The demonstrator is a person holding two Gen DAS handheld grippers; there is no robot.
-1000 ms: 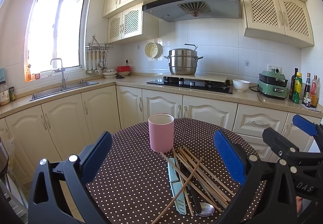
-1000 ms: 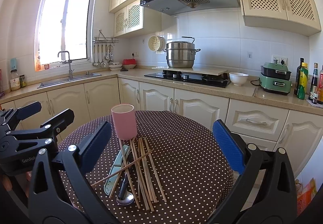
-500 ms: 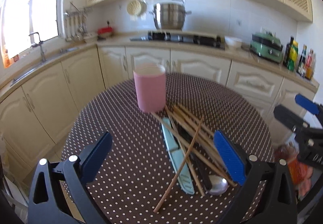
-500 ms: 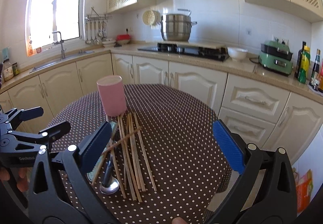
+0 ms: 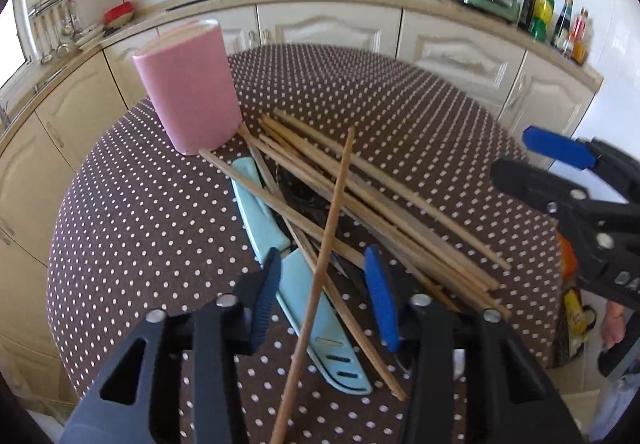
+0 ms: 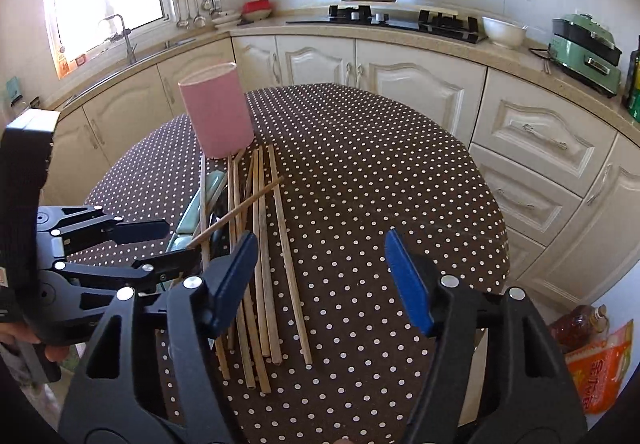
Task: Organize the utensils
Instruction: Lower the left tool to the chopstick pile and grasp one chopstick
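Left wrist view: wooden chopsticks (image 5: 372, 200), loosely crossed over a pale-blue sheathed knife (image 5: 304, 284), beside pink holder (image 5: 188, 84) on dotted table (image 5: 140, 228); left gripper (image 5: 324, 300) closing around one darker chopstick (image 5: 320, 272), pads not touching.
Right wrist view: right gripper (image 6: 320, 280) closing, nothing between its jaws, over the pile's near ends.

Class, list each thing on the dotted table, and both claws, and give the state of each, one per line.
Pink utensil holder: upright, nothing sticking out.
Chopsticks: loose pile lying flat beside the holder.
Crossing chopstick: lying slantwise over the pile, between the left claw's fingers.
Light blue sheathed knife: flat, under chopsticks.
Left claw: closing, pads not yet touching anything.
Right claw: closing, nothing gripped.
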